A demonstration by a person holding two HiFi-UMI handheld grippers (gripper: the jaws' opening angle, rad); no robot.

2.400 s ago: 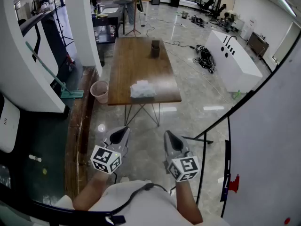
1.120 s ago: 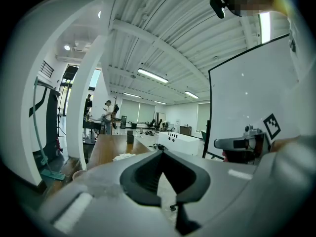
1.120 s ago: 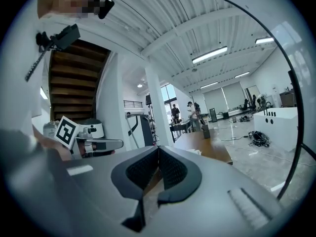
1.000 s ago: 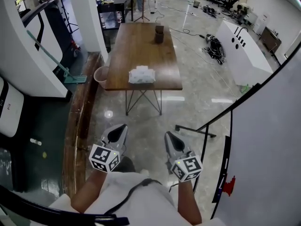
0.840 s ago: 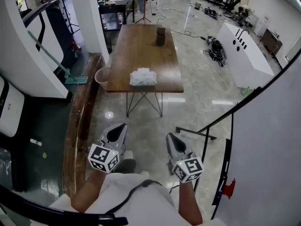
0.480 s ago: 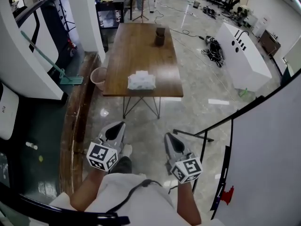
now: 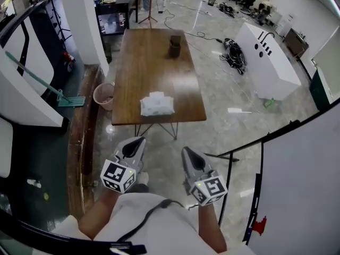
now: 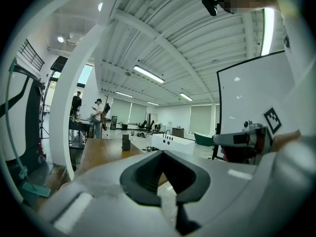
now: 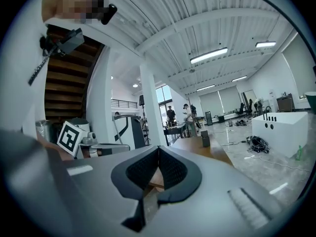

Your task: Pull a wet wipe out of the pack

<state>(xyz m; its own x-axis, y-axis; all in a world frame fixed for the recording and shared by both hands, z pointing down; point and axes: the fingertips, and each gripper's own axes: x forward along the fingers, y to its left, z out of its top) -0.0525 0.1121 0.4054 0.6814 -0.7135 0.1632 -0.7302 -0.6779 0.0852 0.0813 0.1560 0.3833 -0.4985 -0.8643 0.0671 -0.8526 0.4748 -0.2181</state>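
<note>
Wet wipe pack (image 7: 156, 104) flat on wooden counter (image 7: 149, 62), near its front edge. Left hand-held gripper (image 7: 136, 143) and right hand-held gripper (image 7: 187, 154) side by side over floor, short of counter, well apart from pack. Jaws of each together, nothing between.

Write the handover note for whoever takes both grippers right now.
Left gripper: shut, empty, held in front of the body, short of the table.
Right gripper: shut, empty, level with the left one.
Wet wipe pack: lies near the near edge of the wooden table, ahead of both grippers. A dark container stands at the far end.
Done: nothing on the pack; neither gripper touches it.
Left: step up to the table, probably steady the pack with one gripper, and pull a wipe out with the other.
</note>
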